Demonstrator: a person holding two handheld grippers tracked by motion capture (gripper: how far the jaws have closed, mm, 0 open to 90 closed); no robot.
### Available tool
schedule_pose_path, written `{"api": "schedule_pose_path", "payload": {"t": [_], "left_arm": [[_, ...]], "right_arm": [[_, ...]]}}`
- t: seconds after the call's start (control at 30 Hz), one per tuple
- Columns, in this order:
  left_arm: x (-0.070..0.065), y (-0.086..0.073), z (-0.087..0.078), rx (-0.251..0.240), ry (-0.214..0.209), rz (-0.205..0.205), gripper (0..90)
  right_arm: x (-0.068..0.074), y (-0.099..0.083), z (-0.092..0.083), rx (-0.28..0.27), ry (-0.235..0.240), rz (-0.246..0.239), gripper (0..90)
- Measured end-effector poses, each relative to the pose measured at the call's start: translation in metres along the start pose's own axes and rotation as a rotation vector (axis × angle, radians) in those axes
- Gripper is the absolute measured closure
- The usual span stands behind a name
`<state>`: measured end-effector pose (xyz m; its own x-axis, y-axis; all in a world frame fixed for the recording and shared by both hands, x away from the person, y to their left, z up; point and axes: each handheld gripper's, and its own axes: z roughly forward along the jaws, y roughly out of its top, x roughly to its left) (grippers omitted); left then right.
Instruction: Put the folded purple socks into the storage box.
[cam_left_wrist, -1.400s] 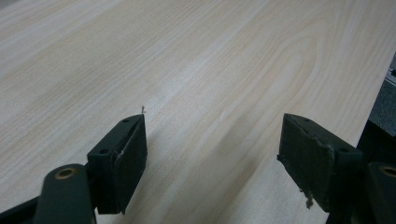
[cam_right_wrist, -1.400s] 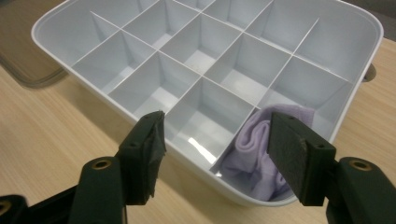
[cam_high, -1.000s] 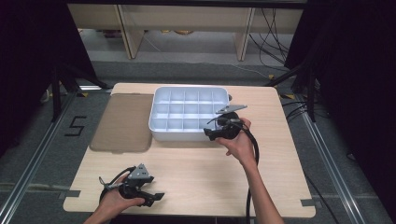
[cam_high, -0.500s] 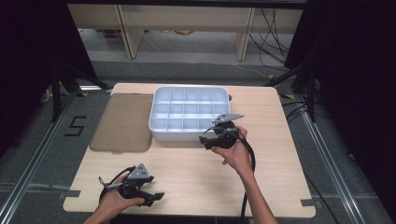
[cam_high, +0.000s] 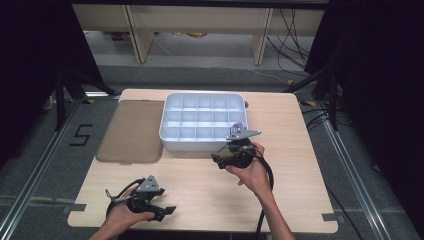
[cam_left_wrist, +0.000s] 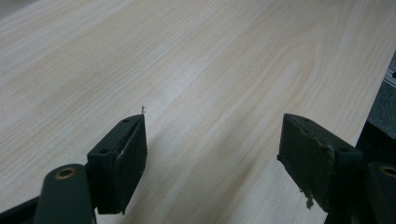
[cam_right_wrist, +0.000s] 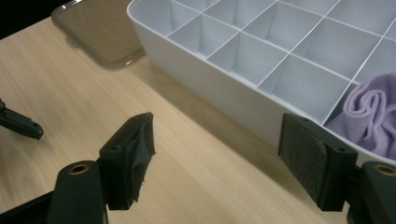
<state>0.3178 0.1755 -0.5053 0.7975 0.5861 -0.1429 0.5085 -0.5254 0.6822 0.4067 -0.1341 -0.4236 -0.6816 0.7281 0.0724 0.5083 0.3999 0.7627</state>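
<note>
A white compartment tray (cam_high: 200, 117) stands at the middle back of the wooden table (cam_high: 295, 165). A crumpled purple cloth (cam_high: 238, 125) lies in its near right compartment, also seen in the right gripper view (cam_right_wrist: 369, 114). My right gripper (cam_high: 220, 155) hovers just in front of the tray's near wall (cam_right_wrist: 224, 88). Its jaws (cam_right_wrist: 219, 140) stand open over bare wood, have just been opening further, and hold nothing. My left gripper (cam_high: 167, 210) rests near the table's front left edge, open (cam_left_wrist: 215, 135) over bare wood and holding nothing.
A flat brown translucent lid (cam_high: 132, 131) lies on the table to the left of the tray, its corner visible in the right gripper view (cam_right_wrist: 98, 28). A black cable trails from the right gripper toward the front edge. Dark floor and shelving surround the table.
My right gripper has drawn back from the tray's near right corner toward the person and slightly left, sinking a little. The left hand has stayed still.
</note>
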Motion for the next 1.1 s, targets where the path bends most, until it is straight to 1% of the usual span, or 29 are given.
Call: {"api": "schedule_pose_path", "payload": {"t": [0.03, 0.07, 0.1, 0.17, 0.2, 0.23, 0.27, 0.3, 0.33, 0.37, 0.4, 0.43, 0.47, 0.5, 0.57, 0.6, 0.63, 0.67, 0.73, 0.77, 0.8, 0.87, 0.9, 0.93, 0.97, 1.0, 1.03, 1.07, 1.1], "left_arm": [[0.000, 0.000, 0.000, 0.000, 0.000, 0.000, 23.3], [0.000, 0.000, 0.000, 0.000, 0.000, 0.001, 23.3], [0.000, 0.000, 0.000, 0.003, 0.000, 0.004, 23.3], [0.000, 0.000, 0.000, -0.005, 0.001, -0.004, 23.3], [0.001, 0.000, 0.000, -0.001, 0.010, 0.002, 23.3], [0.001, 0.000, 0.000, -0.001, 0.011, -0.004, 23.3], [0.001, 0.000, -0.001, -0.002, 0.012, -0.005, 23.3], [0.001, 0.000, -0.001, -0.002, 0.013, -0.005, 23.3], [0.000, 0.000, 0.000, -0.003, 0.014, -0.018, 23.3], [0.000, 0.000, 0.000, -0.003, 0.013, -0.018, 23.3], [0.000, 0.000, 0.000, -0.003, 0.013, -0.017, 23.3], [0.000, 0.000, 0.000, -0.003, 0.013, -0.017, 23.3], [0.000, 0.000, 0.000, -0.003, 0.013, -0.017, 23.3], [0.000, 0.000, 0.000, -0.003, 0.013, -0.017, 23.3], [-0.002, 0.000, 0.000, -0.025, 0.003, -0.040, 23.3], [-0.001, 0.000, 0.000, -0.020, 0.010, -0.032, 23.3], [0.000, 0.000, -0.001, -0.017, 0.009, -0.016, 23.3], [0.000, 0.000, -0.001, -0.018, 0.009, -0.019, 23.3], [0.001, 0.000, -0.001, -0.004, 0.014, -0.004, 23.3], [0.001, 0.000, -0.001, -0.007, 0.011, -0.007, 23.3], [0.001, 0.000, -0.001, -0.003, 0.014, -0.002, 23.3], [0.001, 0.000, -0.001, -0.005, 0.014, -0.005, 23.3], [0.001, 0.000, -0.001, -0.006, 0.014, -0.005, 23.3], [0.000, 0.000, -0.001, -0.014, 0.013, -0.015, 23.3], [0.000, 0.000, -0.001, -0.013, 0.013, -0.014, 23.3], [0.000, 0.000, -0.001, -0.013, 0.012, -0.014, 23.3], [0.000, 0.000, -0.001, -0.012, 0.013, -0.013, 23.3], [0.000, 0.000, -0.001, -0.015, 0.013, -0.016, 23.3], [0.000, 0.000, -0.001, -0.016, 0.011, -0.016, 23.3]], "right_arm": [[0.001, -0.002, 0.000, -0.002, -0.006, 0.000, 27.9], [0.002, -0.003, 0.000, 0.011, 0.000, 0.009, 27.2], [0.003, -0.004, -0.001, 0.002, 0.005, 0.011, 27.2], [0.004, -0.006, -0.002, 0.007, 0.007, 0.010, 27.2], [0.004, -0.007, -0.002, 0.007, 0.000, -0.008, 27.2], [0.006, -0.008, -0.004, 0.011, 0.005, 0.010, 27.2], [0.006, -0.009, -0.002, -0.004, 0.004, -0.007, 27.2], [0.007, -0.011, -0.002, -0.008, 0.006, -0.004, 27.2], [0.008, -0.013, -0.002, 0.002, 0.008, -0.002, 27.2], [0.011, -0.014, -0.003, 0.023, 0.013, 0.018, 26.9], [0.011, -0.016, -0.002, 0.018, 0.014, -0.001, 26.8], [0.012, -0.017, -0.002, 0.013, 0.009, -0.004, 26.8], [0.013, -0.019, -0.002, 0.011, 0.019, 0.009, 26.8], [0.012, -0.020, -0.002, 0.014, 0.018, -0.011, 26.8], [0.014, -0.022, -0.002, 0.005, 0.014, -0.002, 26.7], [0.015, -0.022, -0.004, 0.020, 0.020, 0.000, 26.7], [0.015, -0.023, -0.004, 0.016, 0.024, -0.001, 26.7], [0.016, -0.024, -0.004, 0.009, 0.026, 0.003, 26.5], [0.018, -0.026, -0.005, 0.013, 0.031, 0.004, 26.1], [0.018, -0.027, -0.005, 0.002, 0.023, -0.004, 25.5], [0.018, -0.028, -0.005, 0.006, 0.032, -0.004, 25.3], [0.020, -0.030, -0.007, 0.017, 0.040, 0.015, 24.8], [0.020, -0.032, -0.005, 0.004, 0.034, -0.003, 24.4], [0.022, -0.032, -0.007, 0.022, 0.044, 0.015, 23.9], [0.022, -0.034, -0.005, 0.012, 0.036, -0.003, 23.7], [0.024, -0.036, -0.005, 0.011, 0.037, -0.001, 23.2], [0.025, -0.038, -0.005, 0.020, 0.041, -0.017, 22.4], [0.025, -0.038, -0.005, 0.020, 0.041, -0.017, 22.4], [0.026, -0.040, -0.004, 0.019, 0.057, -0.007, 22.2]]}}
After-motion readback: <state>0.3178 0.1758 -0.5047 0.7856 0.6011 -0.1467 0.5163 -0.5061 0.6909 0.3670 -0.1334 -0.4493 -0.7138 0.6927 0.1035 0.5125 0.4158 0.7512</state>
